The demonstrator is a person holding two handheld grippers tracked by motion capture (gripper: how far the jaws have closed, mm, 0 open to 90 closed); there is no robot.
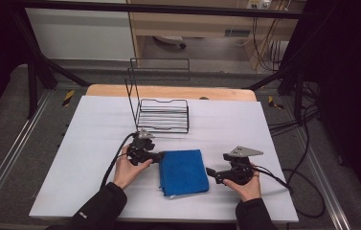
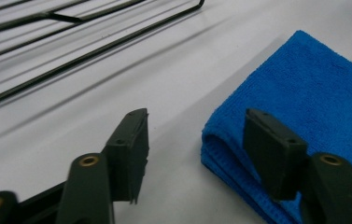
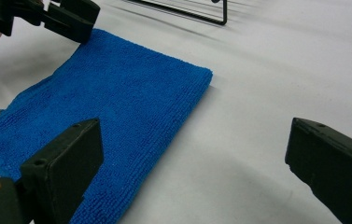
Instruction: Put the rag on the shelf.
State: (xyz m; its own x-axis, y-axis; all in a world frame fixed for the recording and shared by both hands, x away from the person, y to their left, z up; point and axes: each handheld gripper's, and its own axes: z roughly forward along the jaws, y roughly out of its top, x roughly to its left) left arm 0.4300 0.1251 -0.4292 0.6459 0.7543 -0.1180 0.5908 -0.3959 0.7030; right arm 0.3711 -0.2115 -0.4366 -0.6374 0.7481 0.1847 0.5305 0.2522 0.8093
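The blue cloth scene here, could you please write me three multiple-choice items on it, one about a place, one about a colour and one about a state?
1. Where does the wire rack stand relative to the folded cloth?
A. Beyond it, farther from the person
B. On top of it
C. Between it and the person

2. What colour is the cloth?
A. Red
B. Blue
C. Yellow

3. How does the left gripper stand?
A. Shut on the rack
B. Shut beside the cloth
C. Open at the cloth's folded edge

Answers:
1. A, the high view shows the rack behind the cloth on the white table.
2. B, it is blue in all views.
3. C, the left gripper view shows its jaws apart, one over the cloth.
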